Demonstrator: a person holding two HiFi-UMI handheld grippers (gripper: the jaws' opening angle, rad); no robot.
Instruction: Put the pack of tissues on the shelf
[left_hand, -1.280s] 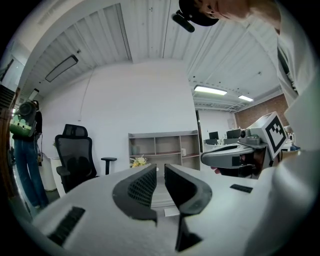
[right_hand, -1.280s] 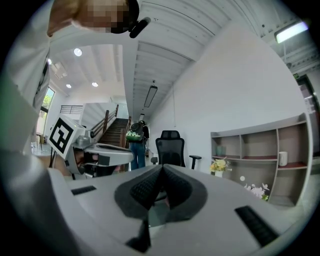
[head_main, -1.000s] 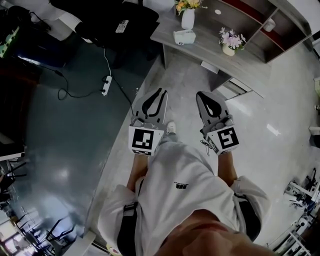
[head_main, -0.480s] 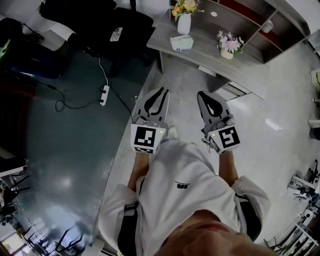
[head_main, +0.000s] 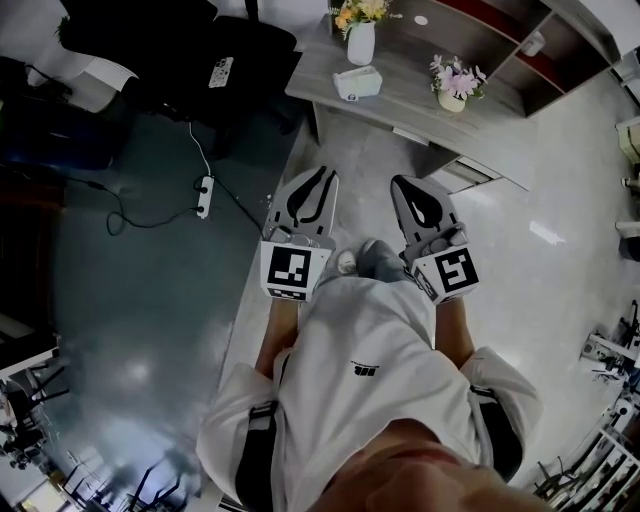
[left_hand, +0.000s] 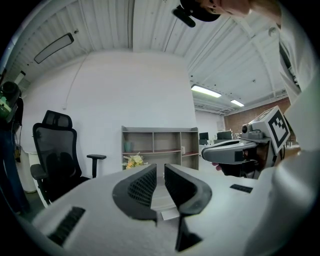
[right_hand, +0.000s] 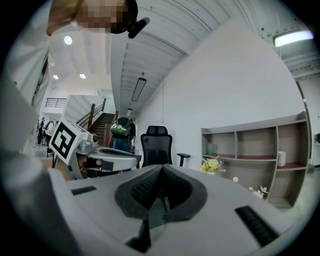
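Observation:
The pack of tissues (head_main: 358, 82), a small white box, lies on the grey desk (head_main: 400, 100) ahead of me, between a white vase of flowers (head_main: 360, 40) and a small pot of pink flowers (head_main: 452, 85). The grey shelf (head_main: 500, 35) with red-lined compartments stands behind the desk; it also shows as the shelf (left_hand: 159, 142) in the left gripper view and the shelf (right_hand: 255, 145) in the right one. My left gripper (head_main: 325, 173) is held level over the floor, well short of the desk, jaws a narrow gap apart and empty. Beside it my right gripper (head_main: 408, 183) has its jaws together, holding nothing.
A black office chair (head_main: 200, 50) stands left of the desk. A power strip (head_main: 204, 190) with a trailing cable lies on the dark floor to the left. The person's shoe (head_main: 347, 262) and knee show between the grippers. Equipment stands at the right edge.
The person has walked forward, so the desk and tissues are closer to the grippers. A knee has swung forward between the grippers. Both jaws are as before.

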